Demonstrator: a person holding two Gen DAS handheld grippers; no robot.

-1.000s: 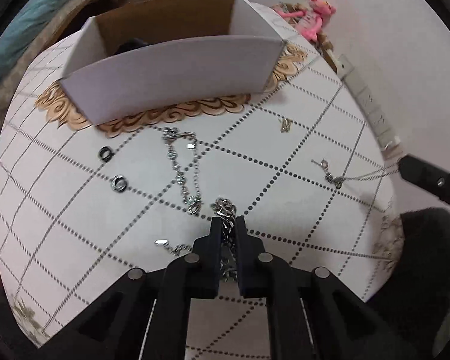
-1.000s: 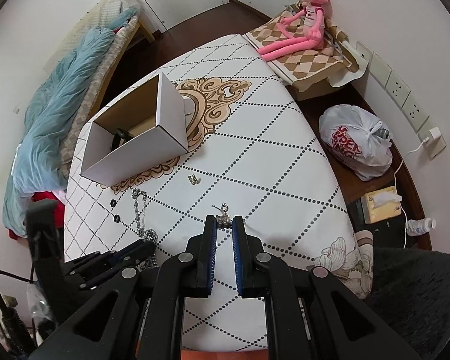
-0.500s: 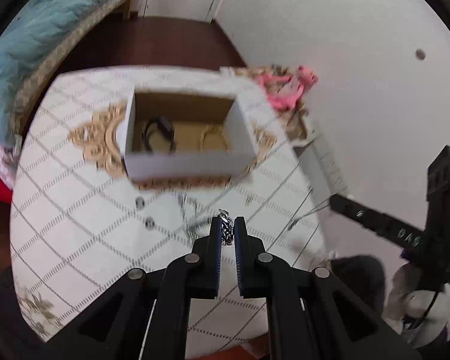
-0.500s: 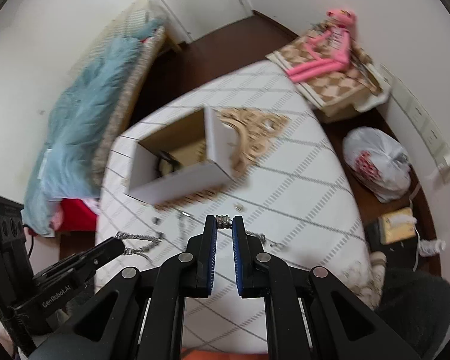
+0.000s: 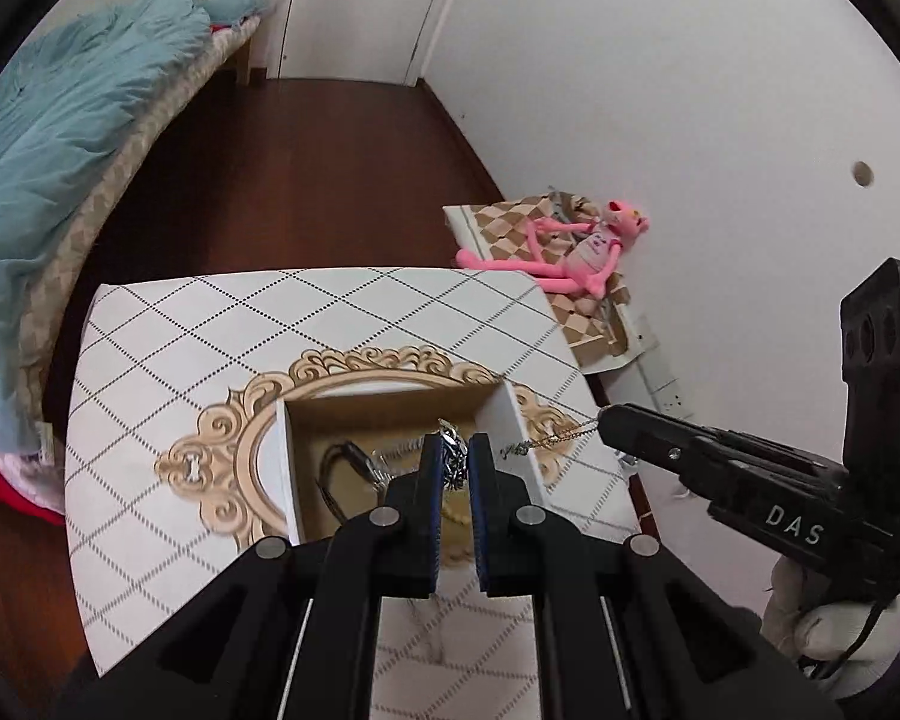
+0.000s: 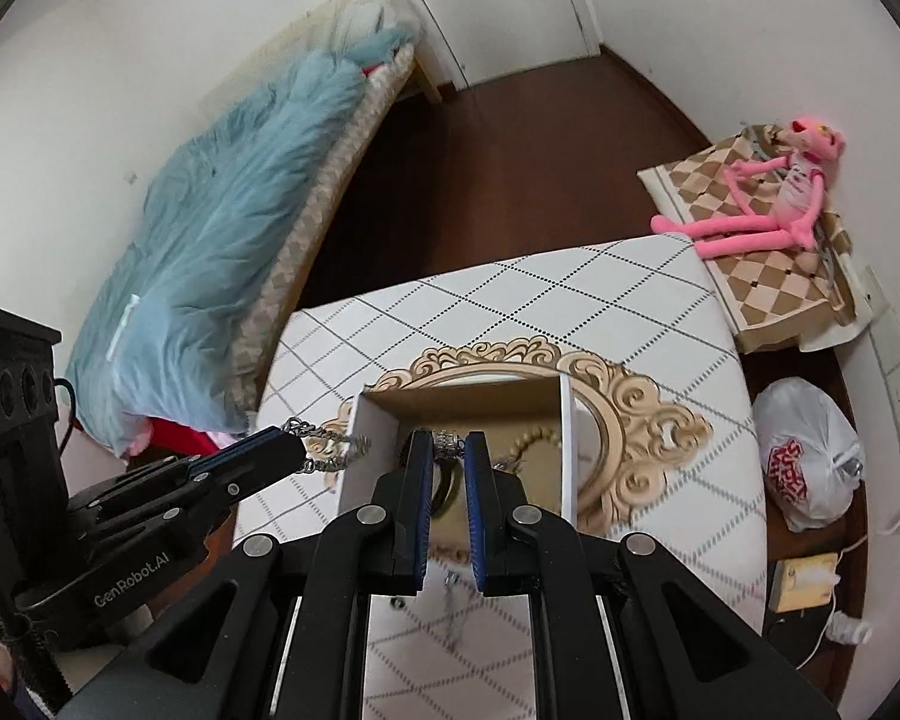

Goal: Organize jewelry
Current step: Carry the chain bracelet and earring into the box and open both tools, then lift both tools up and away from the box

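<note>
You have 2 chains in the air at once. The chunky silver chain [image 5: 453, 461] is pinched at its top end in your left gripper [image 5: 453, 462], whose fingers are clamped tight on the links; in the right wrist view it droops from those fingertips just beside the left wall of the box. The thin chain [image 5: 547, 439] is nipped by its clasp in your right gripper [image 6: 447, 444], fingers likewise closed on it, and in the left wrist view it trails across the right wall of the box, so part of it appears to hang outside.

To finish this step well, I'd bring each gripper further over the open cardboard box [image 6: 565, 420] until the loose tail hangs inside the walls, then lower before letting go, so the links pile up rather than drape over an edge. Release 1 chain at a time and keep the 2 apart, since they would probably tangle if dropped together.

The box sits on the gold ornamental medallion of the white quilted-pattern table [image 5: 222, 324]. Inside it you already have a dark band-like piece [image 5: 339, 463] on the left and a string of pale beads [image 6: 531, 441] toward the right; the rest of the floor is hidden behind your fingers
</note>
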